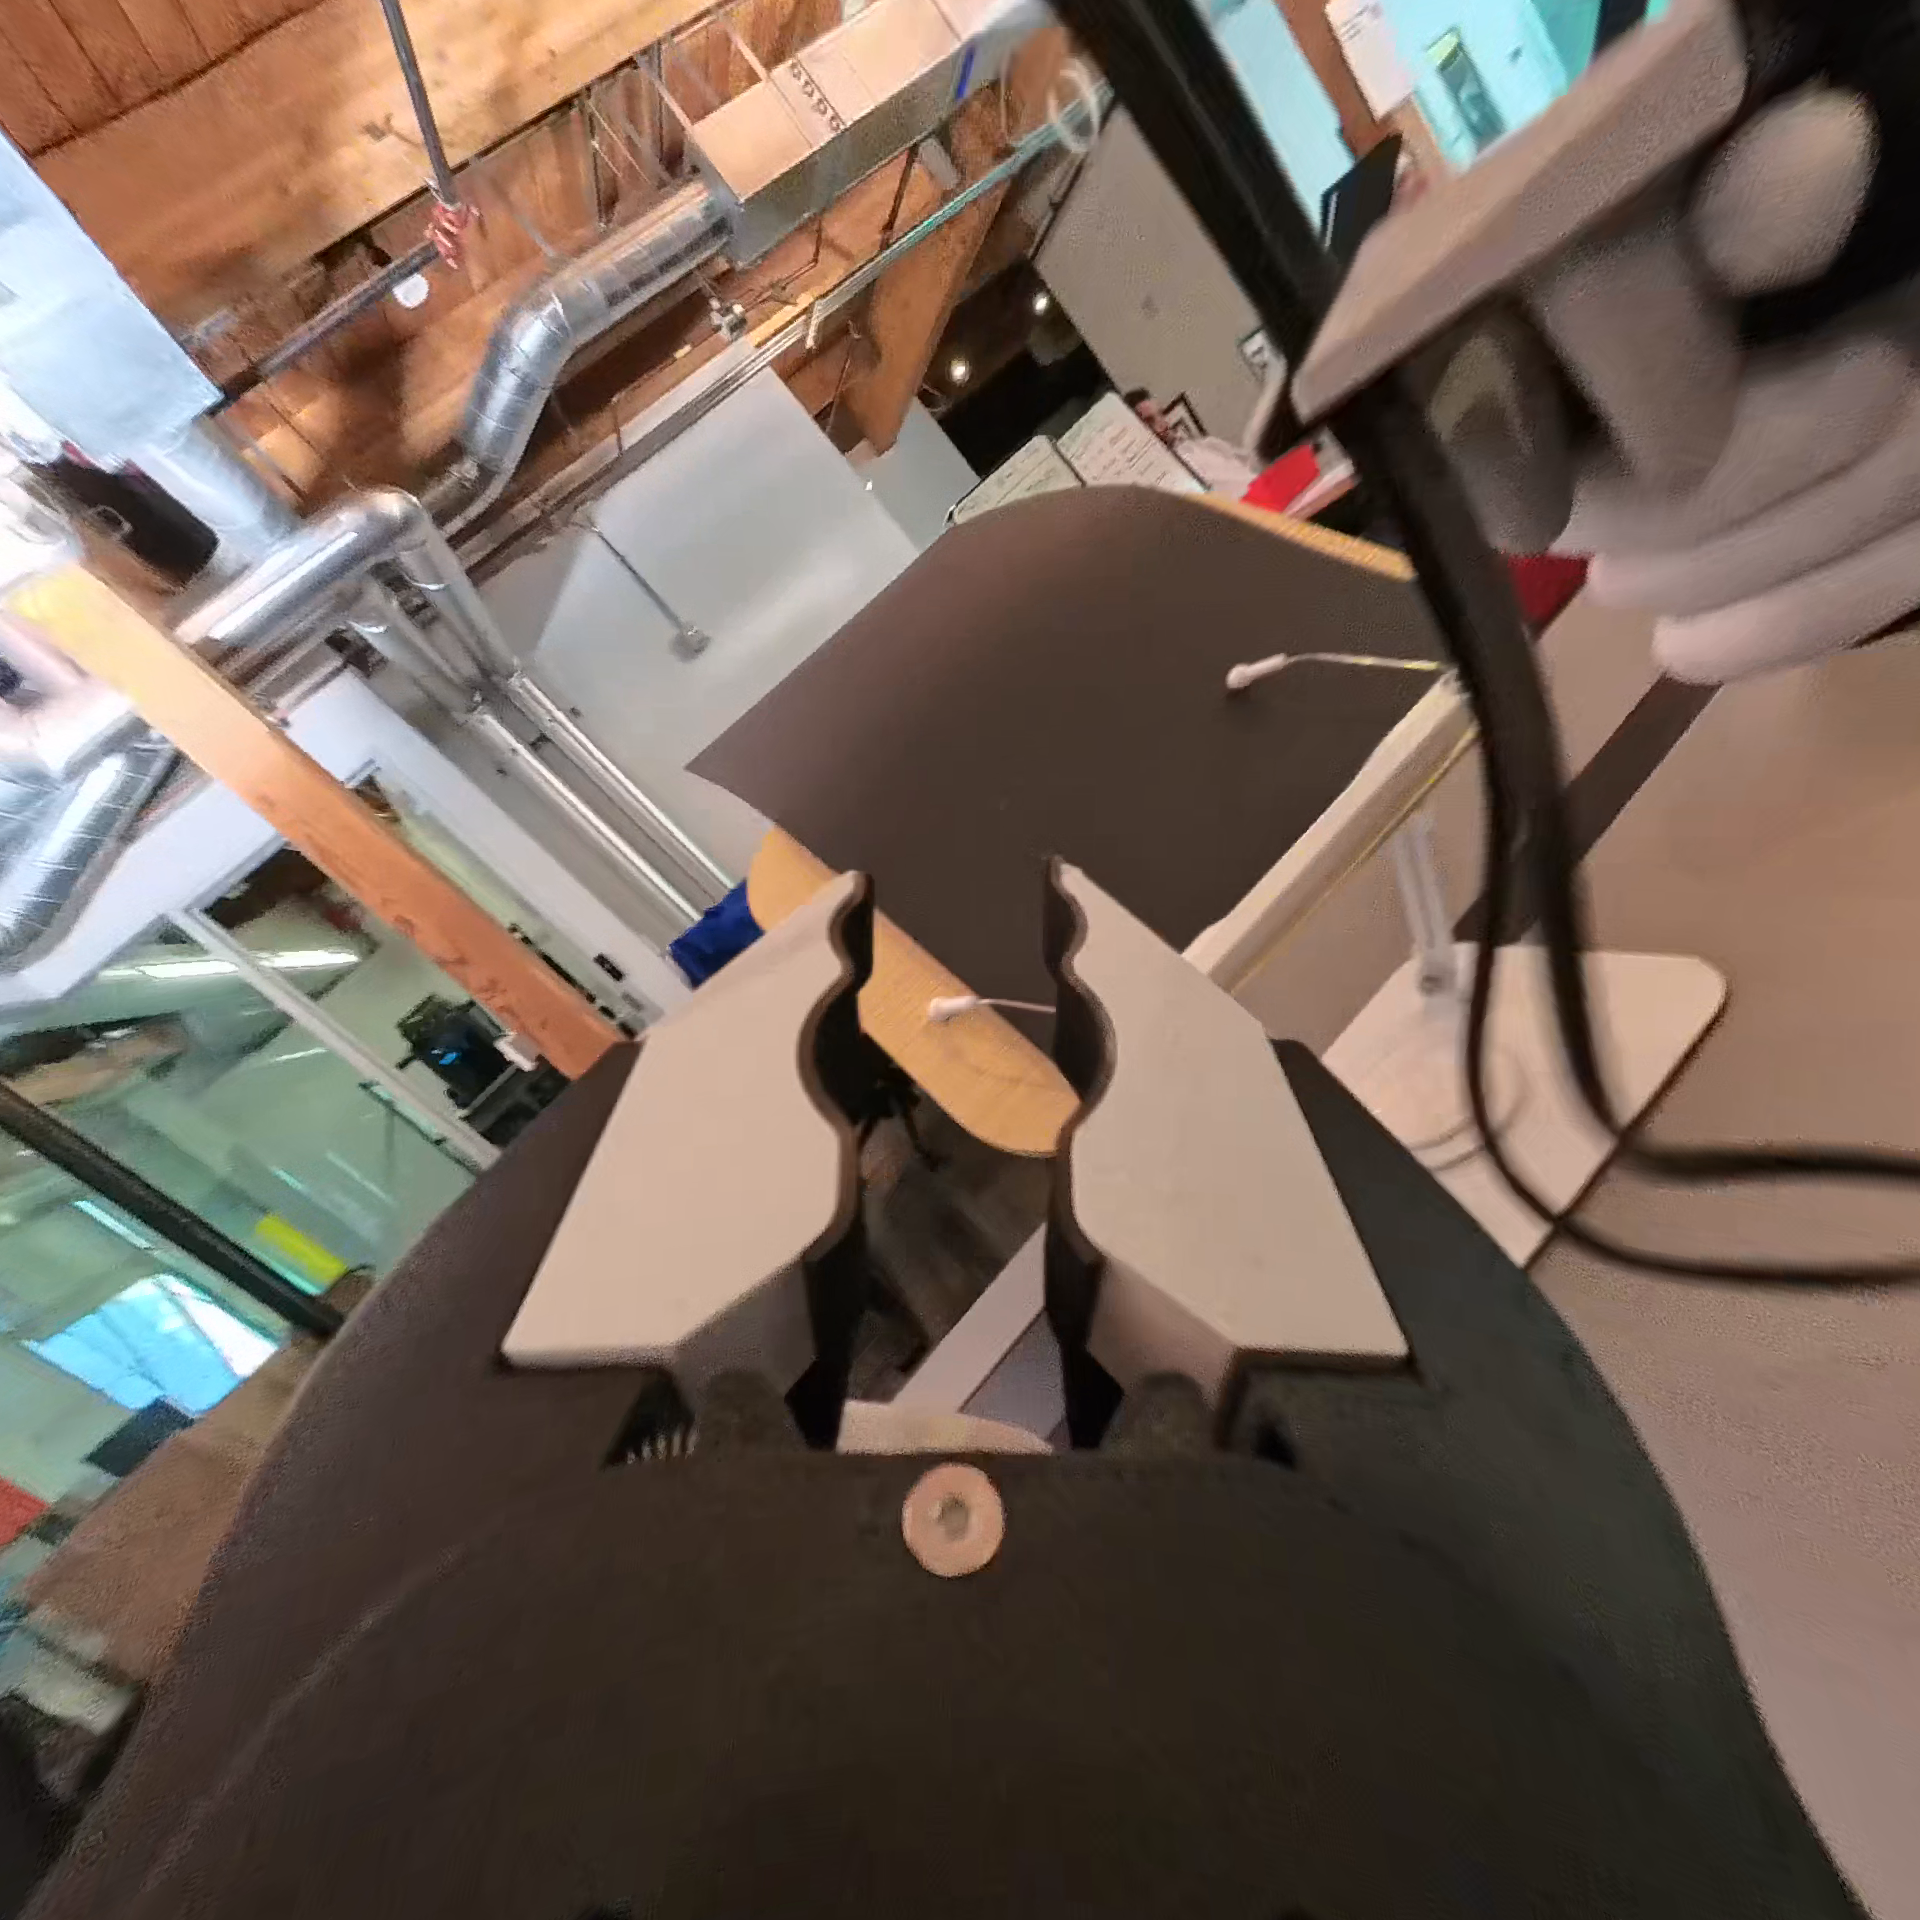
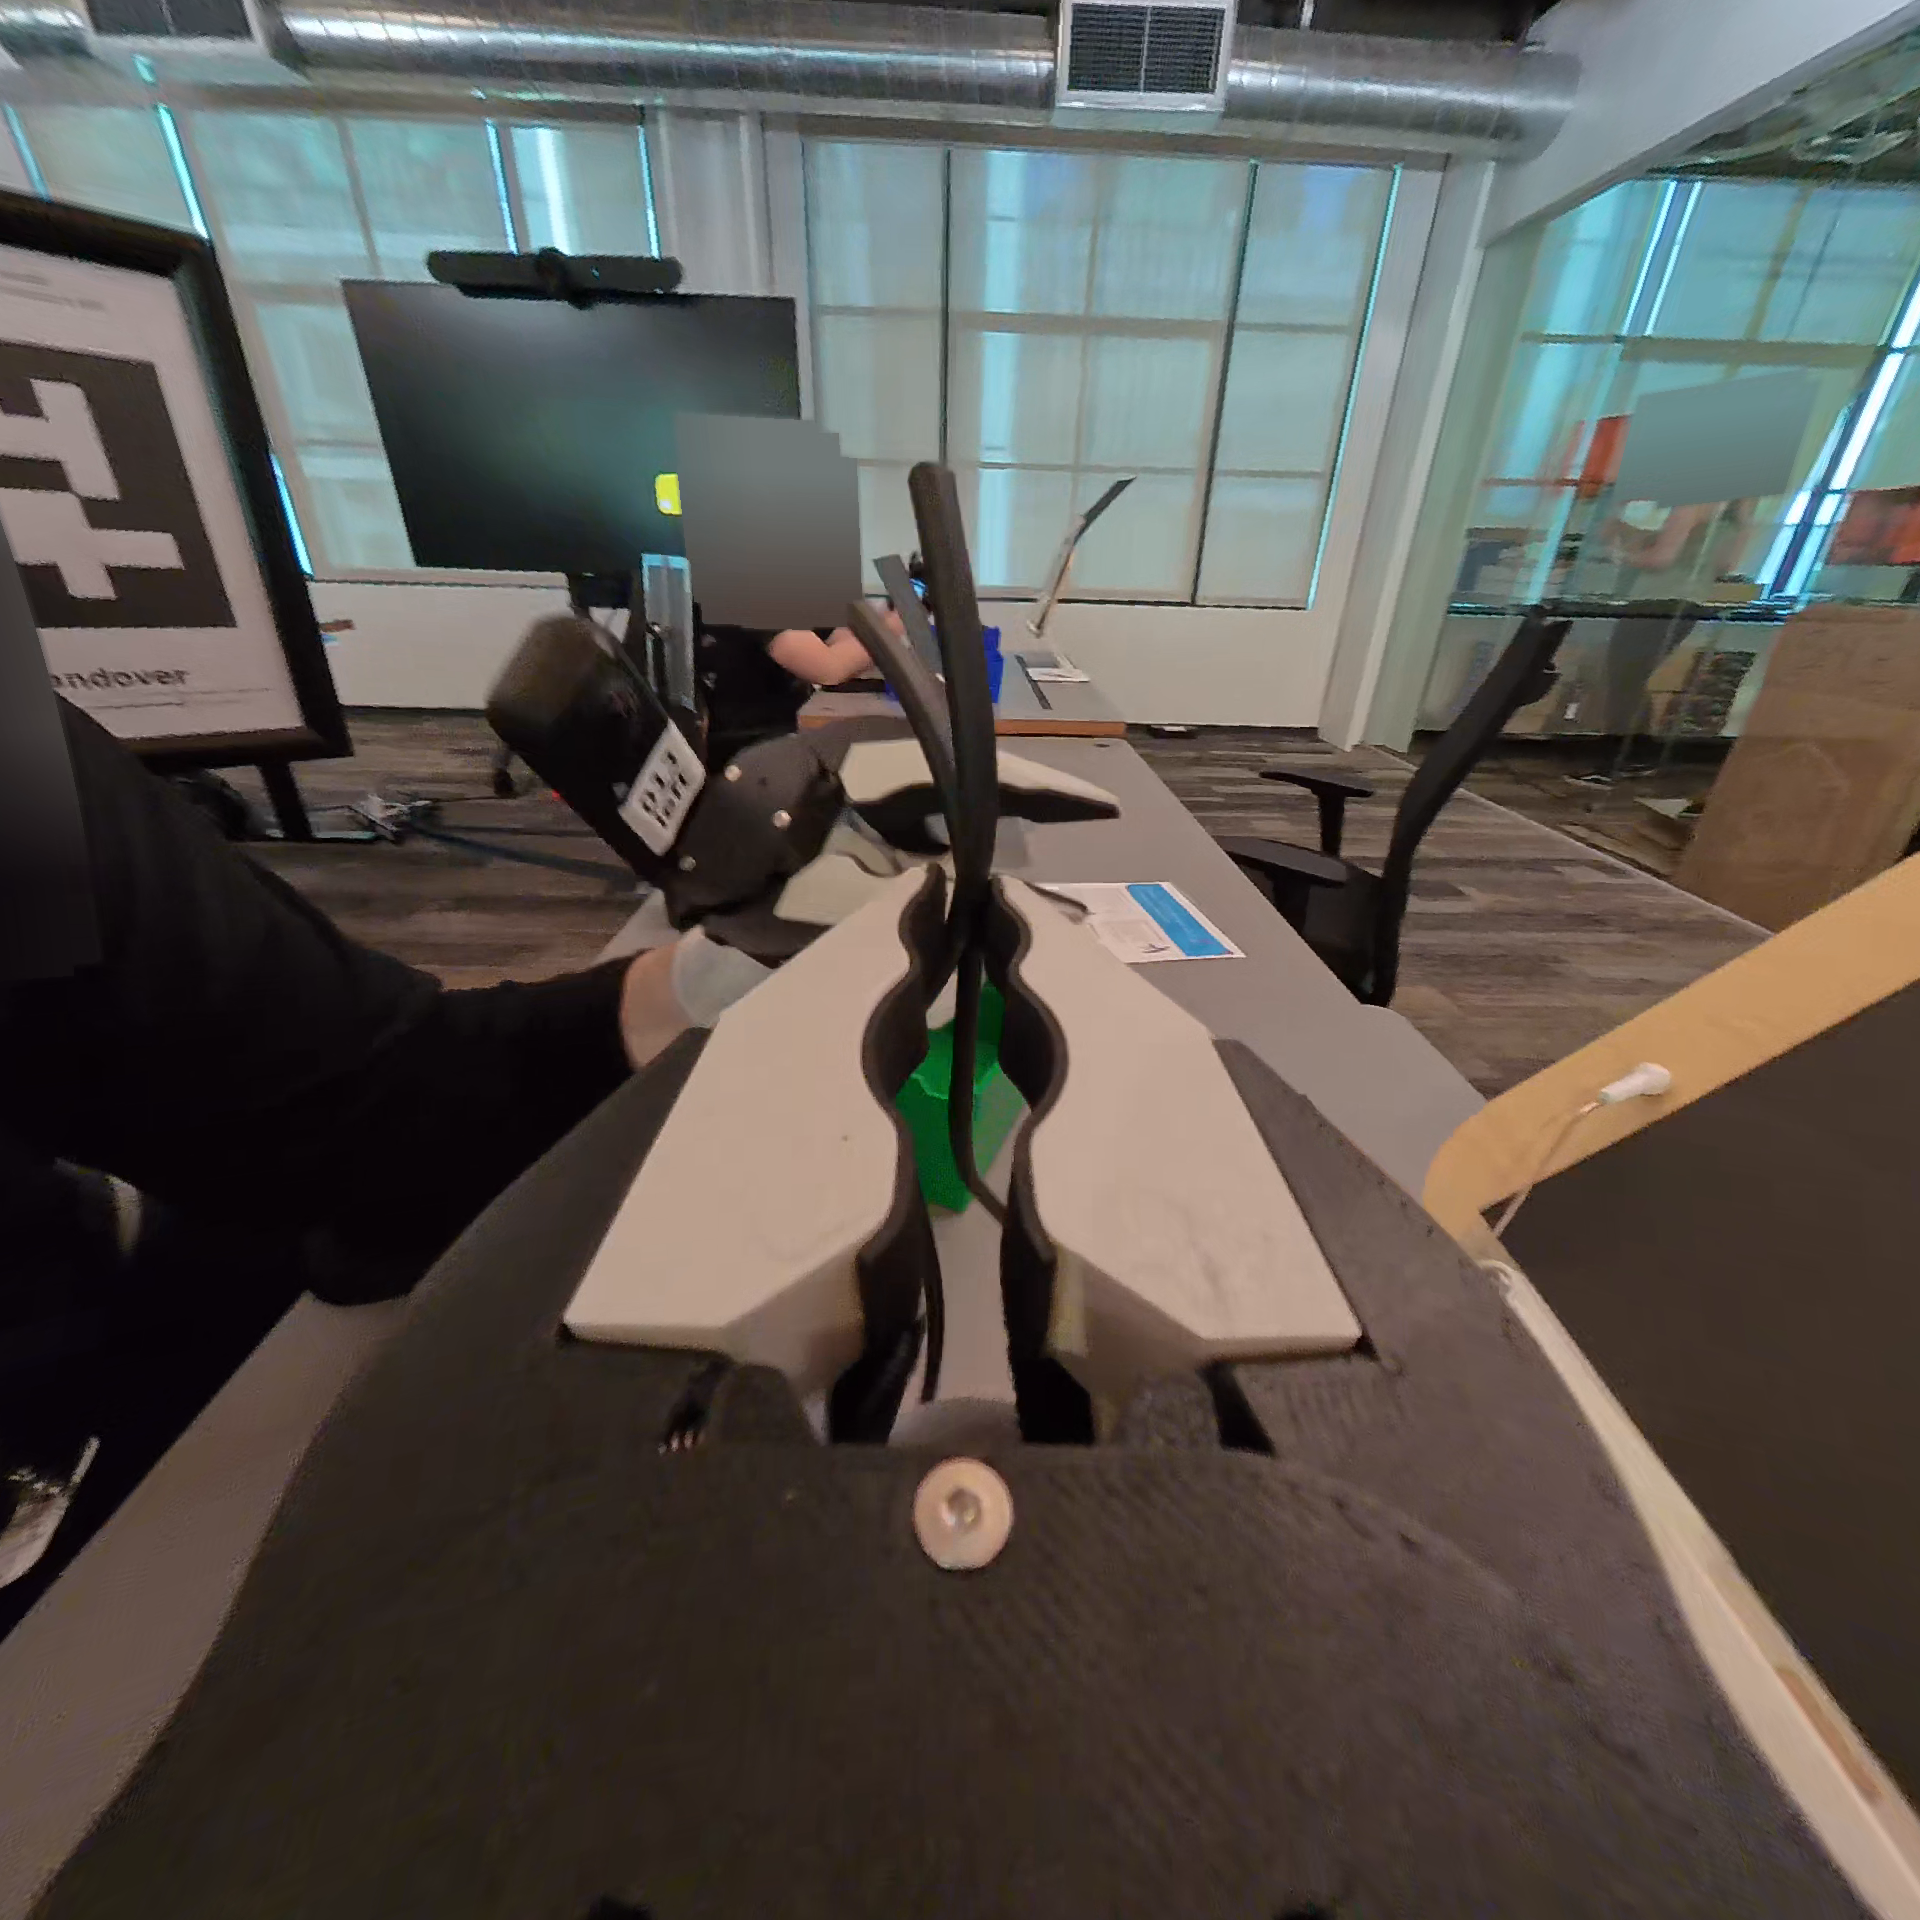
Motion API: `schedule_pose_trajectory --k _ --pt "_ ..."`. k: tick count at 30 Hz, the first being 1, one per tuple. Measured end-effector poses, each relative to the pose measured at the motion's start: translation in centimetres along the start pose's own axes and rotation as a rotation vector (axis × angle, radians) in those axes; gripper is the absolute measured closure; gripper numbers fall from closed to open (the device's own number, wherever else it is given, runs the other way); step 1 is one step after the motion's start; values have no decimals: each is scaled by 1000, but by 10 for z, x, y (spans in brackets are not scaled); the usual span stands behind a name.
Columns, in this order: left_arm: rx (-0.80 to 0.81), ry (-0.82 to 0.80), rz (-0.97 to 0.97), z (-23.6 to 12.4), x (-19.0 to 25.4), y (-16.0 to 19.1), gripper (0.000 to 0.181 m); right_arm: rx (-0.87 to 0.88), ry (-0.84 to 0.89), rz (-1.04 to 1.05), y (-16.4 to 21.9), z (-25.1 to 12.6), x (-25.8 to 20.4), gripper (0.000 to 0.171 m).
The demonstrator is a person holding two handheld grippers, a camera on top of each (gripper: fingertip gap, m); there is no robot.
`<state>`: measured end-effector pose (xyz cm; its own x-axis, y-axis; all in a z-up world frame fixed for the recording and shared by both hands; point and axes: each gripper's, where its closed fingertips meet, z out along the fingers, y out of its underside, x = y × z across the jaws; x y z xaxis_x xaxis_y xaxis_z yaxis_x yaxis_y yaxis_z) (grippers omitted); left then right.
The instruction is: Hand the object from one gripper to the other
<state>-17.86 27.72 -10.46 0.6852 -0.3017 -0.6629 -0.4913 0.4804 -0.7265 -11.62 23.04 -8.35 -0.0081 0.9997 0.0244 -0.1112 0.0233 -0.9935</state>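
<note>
My right gripper (image 2: 964, 904) has pale grey fingers lined with black pads on a black textured body, and the thin rubbery cable (image 2: 961, 665) I pinch is black. My left gripper (image 1: 958, 914) wears the same grey and black. Below sits a bright green plastic block (image 2: 961, 1117) on the grey table (image 2: 1195, 821)

Office: desks (image 2: 1226, 894), swivel chair (image 2: 1392, 862), wall monitor (image 2: 540, 426).
</note>
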Motion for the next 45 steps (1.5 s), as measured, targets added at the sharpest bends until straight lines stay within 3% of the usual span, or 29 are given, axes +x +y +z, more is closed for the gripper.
schedule_pose_trajectory --k 6,15,23,37,45 --pt "29 -33 340 11 41 3 122 62 -83 123 -8 3 -8 171" --pt "196 -168 460 7 74 -35 130 71 -32 254 4 7 14 171" --pt "236 -160 546 3 87 -51 135 56 -25 313 17 14 22 171" --pt "188 -237 607 10 82 -22 136 49 -22 388 25 26 22 171" --pt "215 -284 628 7 80 -25 138 47 -43 452 25 33 16 171"
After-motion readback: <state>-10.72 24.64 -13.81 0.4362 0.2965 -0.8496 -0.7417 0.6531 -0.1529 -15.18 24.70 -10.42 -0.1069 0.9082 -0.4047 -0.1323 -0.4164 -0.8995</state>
